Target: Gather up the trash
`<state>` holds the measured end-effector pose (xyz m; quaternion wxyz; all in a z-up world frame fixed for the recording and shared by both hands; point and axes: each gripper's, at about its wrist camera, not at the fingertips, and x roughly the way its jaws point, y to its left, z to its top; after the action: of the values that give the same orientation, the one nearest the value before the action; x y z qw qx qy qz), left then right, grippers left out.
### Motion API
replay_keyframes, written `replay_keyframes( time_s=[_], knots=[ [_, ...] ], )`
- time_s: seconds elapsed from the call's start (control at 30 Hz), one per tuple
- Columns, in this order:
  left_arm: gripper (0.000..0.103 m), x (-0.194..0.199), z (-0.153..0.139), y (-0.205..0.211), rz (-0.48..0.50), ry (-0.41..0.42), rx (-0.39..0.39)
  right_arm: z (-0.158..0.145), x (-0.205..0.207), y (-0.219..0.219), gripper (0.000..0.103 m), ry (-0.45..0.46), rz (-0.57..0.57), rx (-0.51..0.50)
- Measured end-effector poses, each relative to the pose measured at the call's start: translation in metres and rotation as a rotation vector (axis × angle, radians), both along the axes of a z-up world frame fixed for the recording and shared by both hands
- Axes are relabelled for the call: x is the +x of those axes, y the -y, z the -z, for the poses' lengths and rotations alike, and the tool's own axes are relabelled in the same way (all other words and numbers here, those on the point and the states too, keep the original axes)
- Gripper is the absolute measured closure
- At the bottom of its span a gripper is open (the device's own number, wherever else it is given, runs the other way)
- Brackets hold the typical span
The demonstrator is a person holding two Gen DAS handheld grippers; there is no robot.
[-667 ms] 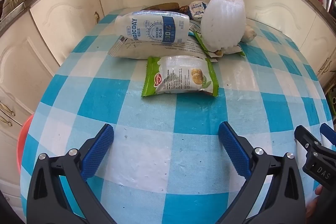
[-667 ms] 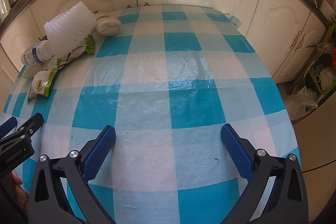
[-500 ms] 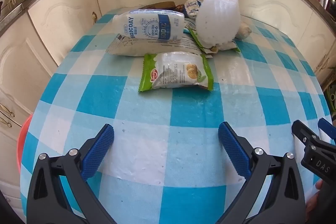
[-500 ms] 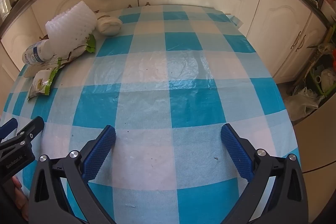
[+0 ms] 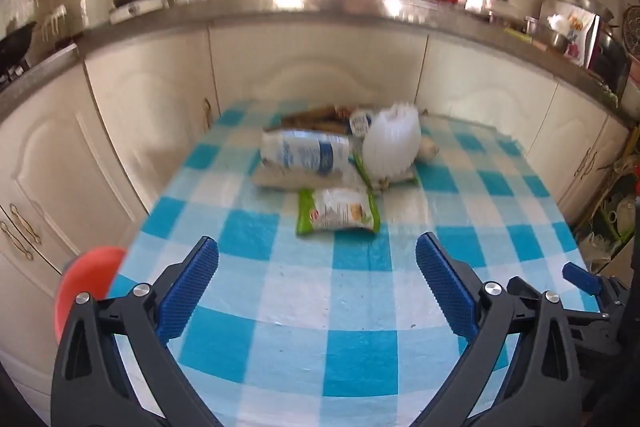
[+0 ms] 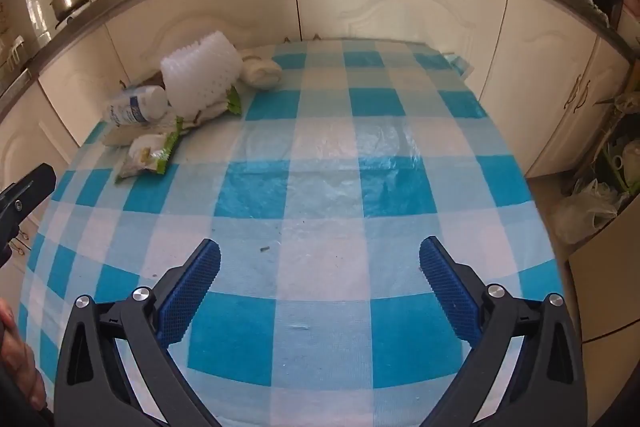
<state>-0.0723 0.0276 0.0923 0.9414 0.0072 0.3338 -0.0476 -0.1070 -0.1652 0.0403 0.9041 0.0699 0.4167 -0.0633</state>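
left gripper (image 5: 316, 283) raised, trash pile (image 5: 340, 163) farther

No text can be read: the print on the bottle (image 5: 305, 153) and the green snack packet (image 5: 338, 213) beside it is blurred.

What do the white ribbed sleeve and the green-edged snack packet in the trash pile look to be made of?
The white ribbed sleeve looks like soft foam netting: matte, with a dimpled mesh surface. The green-edged snack packet appears to be thin plastic film, slightly glossy, printed, with crimped ends.
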Motion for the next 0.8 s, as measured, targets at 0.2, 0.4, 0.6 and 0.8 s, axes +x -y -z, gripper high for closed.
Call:
replay_keyframes(
  time_s=[0.2,0.4,0.6,0.8],
  knots=[
    [0.003,-0.031,-0.045,-0.019,-0.019,0.126,0.001,-0.076,-0.038,-0.012,0.004,0.202,0.012,-0.057],
    [0.003,-0.056,-0.077,-0.030,-0.030,0.225,-0.004,-0.136,-0.082,-0.015,0.004,0.404,0.015,-0.088],
    [0.003,-0.072,-0.100,-0.038,-0.042,0.292,-0.001,-0.182,-0.125,-0.017,0.004,0.565,0.034,-0.090],
    [0.003,-0.092,-0.113,-0.043,-0.056,0.353,0.003,-0.208,-0.151,-0.027,0.004,0.647,0.028,-0.111]
  ],
)
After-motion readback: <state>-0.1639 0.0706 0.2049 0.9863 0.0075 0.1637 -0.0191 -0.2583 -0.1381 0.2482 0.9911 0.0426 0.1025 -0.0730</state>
